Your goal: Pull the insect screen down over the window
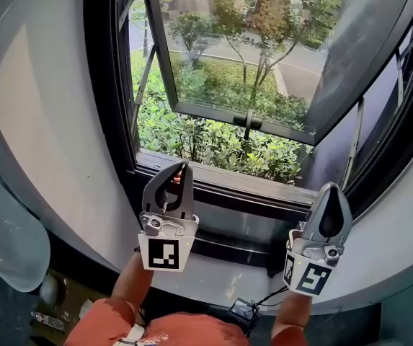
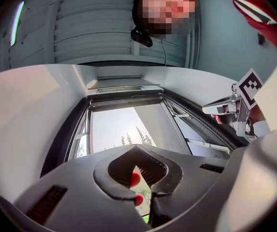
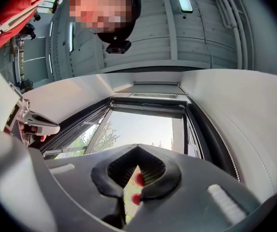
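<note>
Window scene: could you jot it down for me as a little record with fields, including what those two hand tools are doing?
window: open
glass sash: swung outward, hinged at the top
outside: green shrubs below, trees beyond
insect screen: not yet pulled down; nothing covers the opening
left gripper: jaws shut, empty, raised in front of the sill
right gripper: jaws shut, empty, raised near the sill's right end
contact: neither gripper touches the window
</note>
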